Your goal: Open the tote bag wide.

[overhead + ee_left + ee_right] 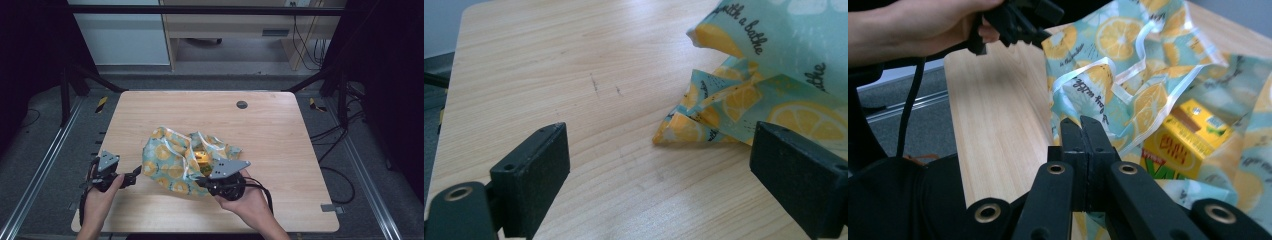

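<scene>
the right gripper (1082, 125) has its jaws pressed together, and in the right gripper view their tips sit against the near edge of the bag (1128, 65); whether a fold of the film is caught between them cannot be told. just past the tips, inside the open mouth of the bag, lies a yellow carton (1183, 145). in the high view the right gripper (202, 176) points up and left into the near side of the bag (170, 160), the right hand (245, 197) wrapped round its body with the forearm coming in from the bottom edge.

the left gripper (659, 165) has its jaws spread wide with only bare table (549, 75) between them; a folded corner of the bag (704, 120) lies just ahead of the right-hand jaw, not touching it. in the high view the left gripper (136, 174) lies low and level, aimed rightward at the bag's left edge (a small gap shows), held by the left hand (102, 192) near the table's front left corner.

the bag, patterned with lemon slices, sits crumpled near the middle of the table (280, 130), towards the front.
</scene>
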### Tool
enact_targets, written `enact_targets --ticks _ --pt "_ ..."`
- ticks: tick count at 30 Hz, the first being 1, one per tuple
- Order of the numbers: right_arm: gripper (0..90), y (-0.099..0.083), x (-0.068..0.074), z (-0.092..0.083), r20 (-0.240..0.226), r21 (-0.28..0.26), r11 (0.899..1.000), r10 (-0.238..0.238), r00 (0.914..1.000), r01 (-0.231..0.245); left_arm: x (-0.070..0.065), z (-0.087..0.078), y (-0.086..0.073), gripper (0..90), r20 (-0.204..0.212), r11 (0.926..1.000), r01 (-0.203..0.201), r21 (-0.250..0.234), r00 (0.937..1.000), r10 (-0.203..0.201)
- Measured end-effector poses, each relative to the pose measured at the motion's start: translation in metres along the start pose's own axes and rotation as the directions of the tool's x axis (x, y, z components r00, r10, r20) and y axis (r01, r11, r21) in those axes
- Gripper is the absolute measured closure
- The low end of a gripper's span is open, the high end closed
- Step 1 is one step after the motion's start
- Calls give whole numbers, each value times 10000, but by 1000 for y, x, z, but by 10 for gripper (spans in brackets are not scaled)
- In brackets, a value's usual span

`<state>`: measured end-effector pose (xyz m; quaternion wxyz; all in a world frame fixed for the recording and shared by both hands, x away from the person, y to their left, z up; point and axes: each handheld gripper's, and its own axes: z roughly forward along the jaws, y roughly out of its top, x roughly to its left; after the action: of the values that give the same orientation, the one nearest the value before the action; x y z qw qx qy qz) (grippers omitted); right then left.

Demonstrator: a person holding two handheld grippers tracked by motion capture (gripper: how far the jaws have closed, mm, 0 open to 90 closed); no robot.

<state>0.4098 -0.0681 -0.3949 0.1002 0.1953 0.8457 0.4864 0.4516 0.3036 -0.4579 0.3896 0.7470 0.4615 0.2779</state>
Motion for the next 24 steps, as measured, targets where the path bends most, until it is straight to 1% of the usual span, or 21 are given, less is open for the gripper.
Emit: enact_targets --ticks 1,6,10,12,13,14,16,17,21,22,24 --pt "900 -2 0 0 -3 29 10000 34 10000 -34 0 -1 1 89 10 10000 37 -77 10000 -37" --pt "900 -15 2 6 -128 265 9996 141 9998 -138 -3 -5 4 101 79 9997 -20 -254 10000 22" --pt "900 -30 2 11 -252 555 9981 278 9993 -264 -6 -12 11 115 263 9987 -85 -505 9996 98" --pt "900 -33 2 12 -264 615 9978 280 9993 -263 -7 -15 16 116 413 9976 -51 -693 9991 80" --pt "900 -35 2 12 -286 665 9973 319 9991 -299 -8 -16 19 117 475 9972 -96 -744 9988 131" --pt "900 -37 2 12 -296 717 9969 330 9990 -308 -8 -17 23 122 509 9968 -109 -798 9986 150" --pt "900 -39 2 13 -265 828 9963 261 9993 -238 -10 -17 32 134 786 9960 -129 -888 9967 199" --pt "900 -41 2 14 -285 844 9962 227 9993 -202 -11 -16 35 141 818 9958 -177 -900 9963 251" --pt "900 -45 4 16 -329 856 9961 242 9992 -213 -18 -11 58 143 1066 9950 -657 -751 9916 735" --pt "898 -48 5 18 -363 868 9960 226 9991 -194 -19 -10 65 144 1141 9949 -672 -749 9906 755" --pt "897 -50 5 19 -377 871 9960 239 9990 -205 -22 -8 76 147 1346 9946 -672 -786 9879 774"
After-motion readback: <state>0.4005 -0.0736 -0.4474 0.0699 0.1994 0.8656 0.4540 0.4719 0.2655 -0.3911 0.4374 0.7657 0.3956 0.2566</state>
